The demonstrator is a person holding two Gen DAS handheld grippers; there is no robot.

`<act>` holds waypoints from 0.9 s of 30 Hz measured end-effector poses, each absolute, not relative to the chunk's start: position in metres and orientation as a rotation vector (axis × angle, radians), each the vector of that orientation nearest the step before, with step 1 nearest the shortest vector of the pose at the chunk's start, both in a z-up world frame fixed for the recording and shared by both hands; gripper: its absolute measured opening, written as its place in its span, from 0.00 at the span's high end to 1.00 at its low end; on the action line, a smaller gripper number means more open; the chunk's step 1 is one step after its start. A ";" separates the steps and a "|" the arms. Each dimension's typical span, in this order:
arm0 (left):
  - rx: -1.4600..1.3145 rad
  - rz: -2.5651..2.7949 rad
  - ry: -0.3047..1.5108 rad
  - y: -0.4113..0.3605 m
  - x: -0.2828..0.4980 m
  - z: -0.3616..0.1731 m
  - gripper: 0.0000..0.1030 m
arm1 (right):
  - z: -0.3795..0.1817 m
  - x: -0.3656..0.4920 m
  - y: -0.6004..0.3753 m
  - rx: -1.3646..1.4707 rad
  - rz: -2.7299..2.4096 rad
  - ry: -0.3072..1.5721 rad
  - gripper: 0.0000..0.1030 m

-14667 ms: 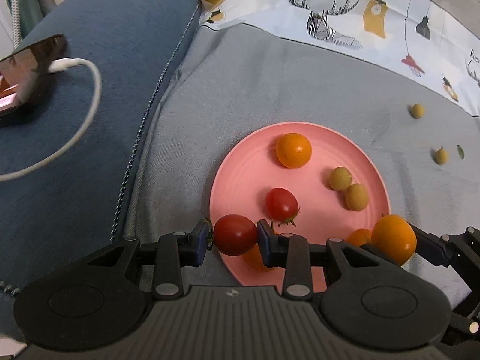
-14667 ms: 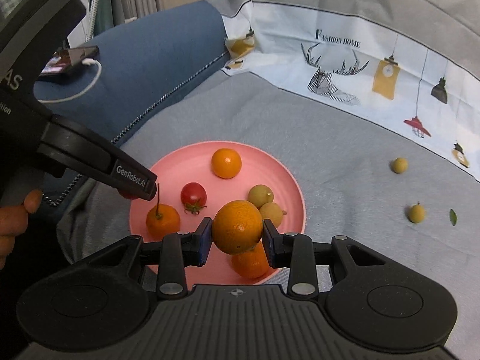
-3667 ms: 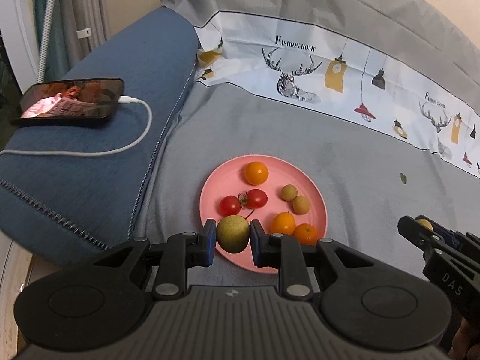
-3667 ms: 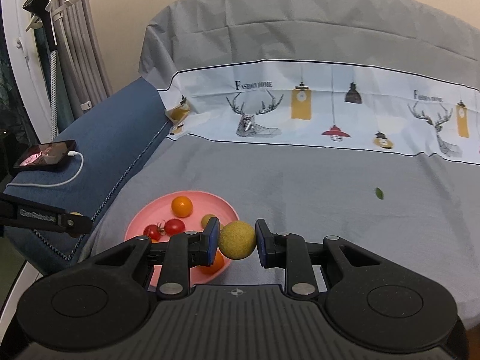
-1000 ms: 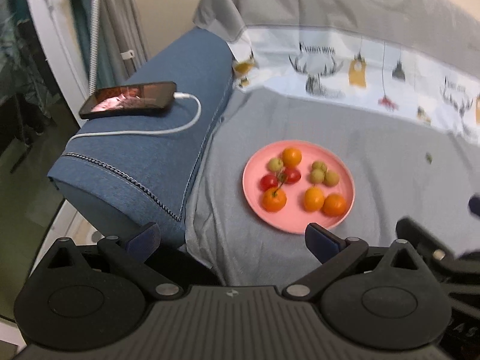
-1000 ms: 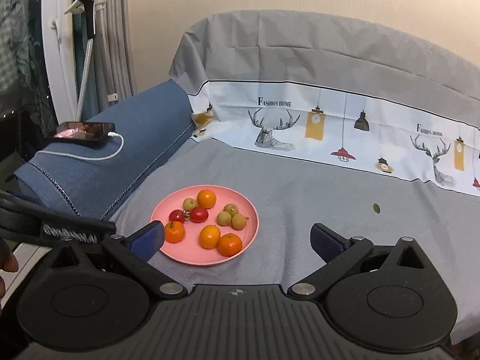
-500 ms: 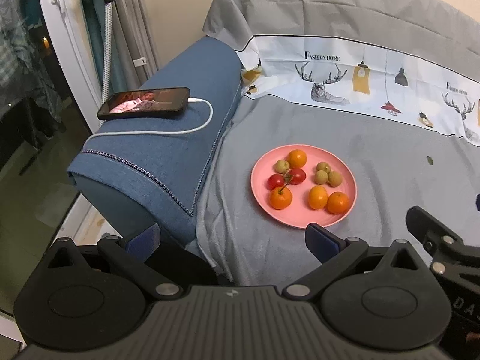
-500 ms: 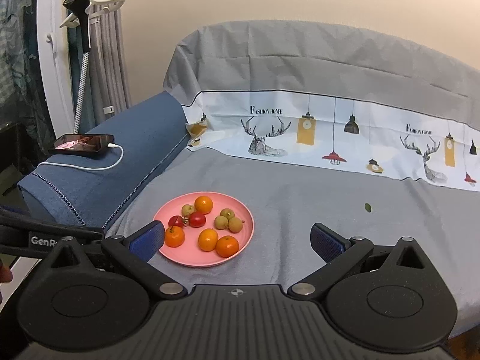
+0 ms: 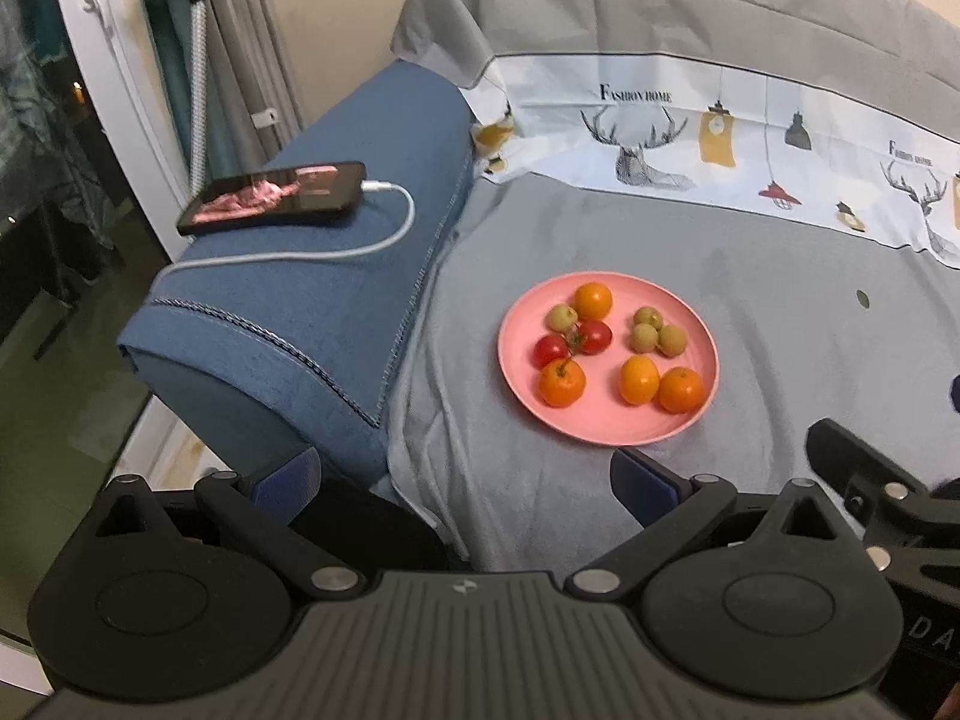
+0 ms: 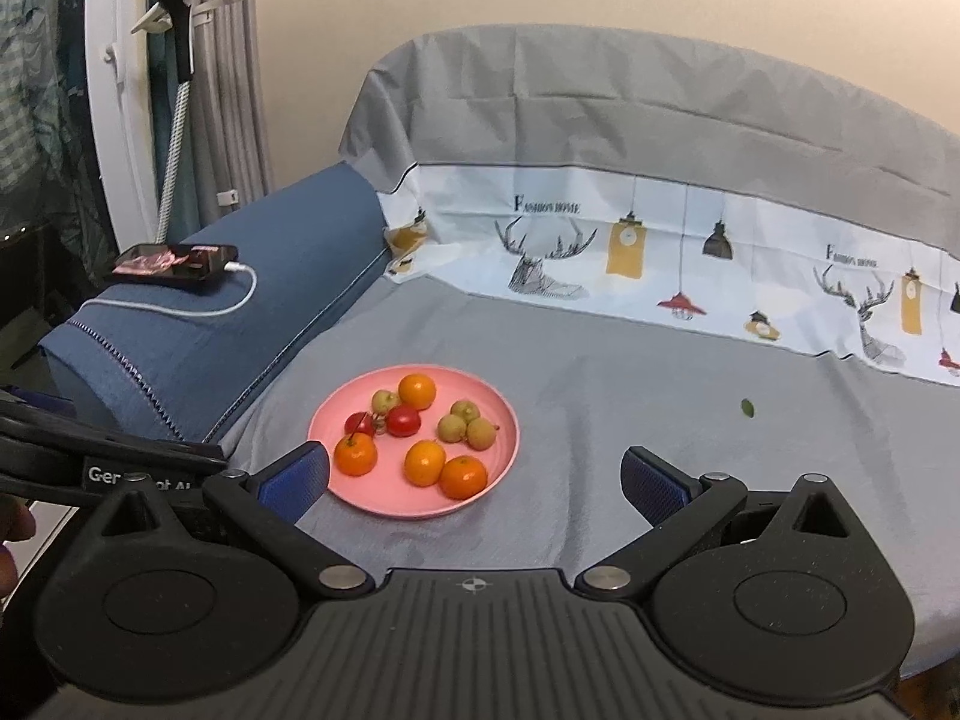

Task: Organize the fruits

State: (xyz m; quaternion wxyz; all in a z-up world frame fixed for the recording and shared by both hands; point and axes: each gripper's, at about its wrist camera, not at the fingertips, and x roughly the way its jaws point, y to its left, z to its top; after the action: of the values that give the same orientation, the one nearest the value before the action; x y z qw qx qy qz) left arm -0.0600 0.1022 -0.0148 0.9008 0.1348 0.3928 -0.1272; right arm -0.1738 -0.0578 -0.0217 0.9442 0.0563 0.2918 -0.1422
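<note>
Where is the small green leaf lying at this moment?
In the right wrist view the small green leaf lies alone on the grey sofa cover, to the right of the round pink plate of fruit and apart from it.

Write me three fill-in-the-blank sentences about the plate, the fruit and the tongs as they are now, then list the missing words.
1. All the fruit lies on a plate coloured ____.
2. The orange fruits on it number ____.
3. Both the left tongs and the right tongs stand ____, holding nothing.
4. The phone lies on the ____ armrest.

Missing words: pink; four; open; blue
</note>
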 end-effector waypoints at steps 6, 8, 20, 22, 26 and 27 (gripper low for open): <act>0.285 -0.253 0.818 0.100 -0.058 -0.018 0.00 | -0.024 -0.176 -0.060 0.135 -0.289 0.601 0.01; 0.295 -0.252 0.810 0.099 -0.059 -0.017 0.00 | -0.022 -0.176 -0.059 0.119 -0.303 0.593 0.01; 0.291 -0.254 0.811 0.100 -0.060 -0.016 0.00 | -0.021 -0.177 -0.059 0.108 -0.311 0.593 0.01; 0.295 -0.253 0.808 0.099 -0.060 -0.015 0.00 | -0.021 -0.177 -0.059 0.107 -0.313 0.592 0.01; 0.294 -0.252 0.812 0.099 -0.060 -0.015 0.00 | -0.021 -0.176 -0.058 0.107 -0.314 0.592 0.01; 0.293 -0.252 0.813 0.099 -0.060 -0.015 0.00 | -0.021 -0.176 -0.058 0.108 -0.313 0.593 0.01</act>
State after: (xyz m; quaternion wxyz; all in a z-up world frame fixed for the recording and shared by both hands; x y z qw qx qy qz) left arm -0.0603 0.0989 -0.0154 0.9004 0.1414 0.3929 -0.1216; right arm -0.1763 -0.0580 -0.0215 0.9429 0.0530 0.2907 -0.1537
